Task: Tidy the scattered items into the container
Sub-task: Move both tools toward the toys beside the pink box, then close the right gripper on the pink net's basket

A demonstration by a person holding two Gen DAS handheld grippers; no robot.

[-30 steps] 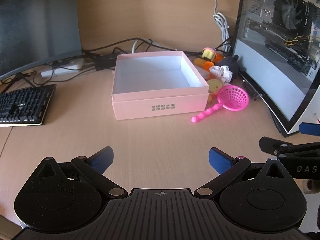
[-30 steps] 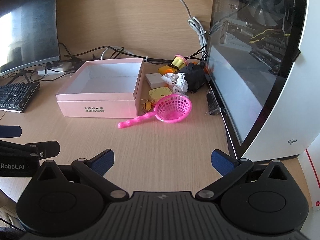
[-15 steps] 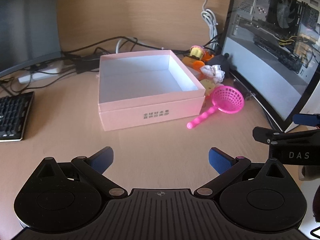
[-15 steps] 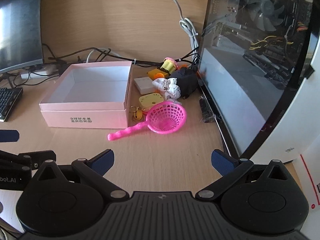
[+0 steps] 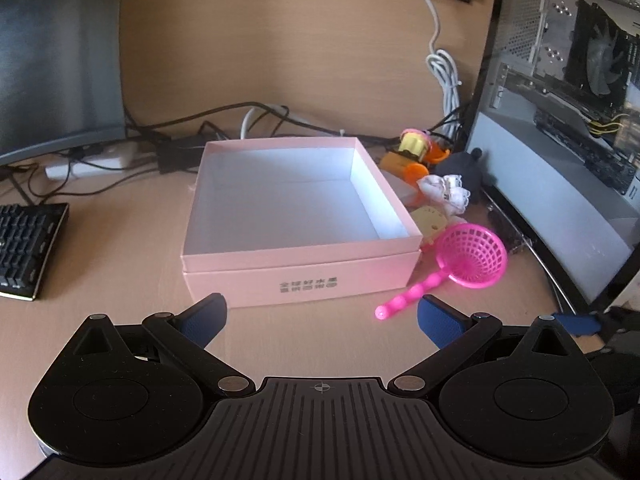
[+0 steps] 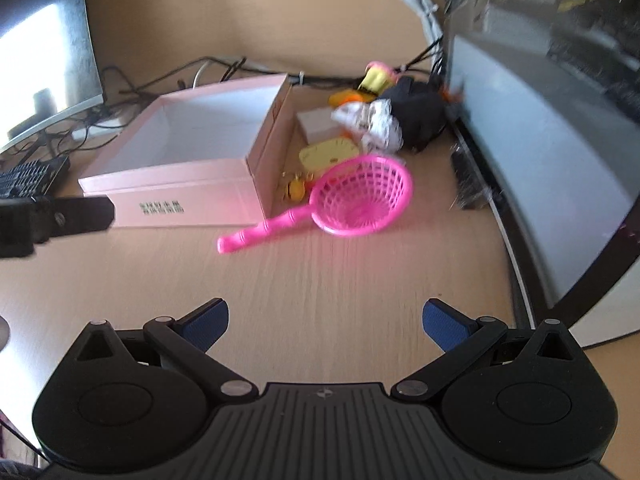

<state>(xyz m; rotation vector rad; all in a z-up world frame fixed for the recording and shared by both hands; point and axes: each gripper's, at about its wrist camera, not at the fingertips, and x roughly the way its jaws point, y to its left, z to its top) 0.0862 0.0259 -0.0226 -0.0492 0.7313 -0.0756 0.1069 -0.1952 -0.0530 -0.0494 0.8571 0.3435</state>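
Nothing is in the pink box [image 5: 296, 208] yet: both claws, left [image 5: 322, 314] and right [image 6: 325, 320], hang spread and empty over the tabletop [image 6: 340, 280]. The right one faces the pink scoop [image 6: 352, 196] lying just right of the box, likely the first pick. Its handle juts into open tabletop, while the other toys [image 6: 380, 120] crowd between the box wall and the PC case [image 6: 540, 140].

Your left gripper [image 5: 321, 316] and right gripper [image 6: 325, 315] look alike: matte black ribbed bodies, each with a small crosshair mark at the top centre. On either side of it sit rounded black housings with a raised disc. Angled black link arms carry silver pivot screws and end in blue textured finger pads [image 6: 444, 322].
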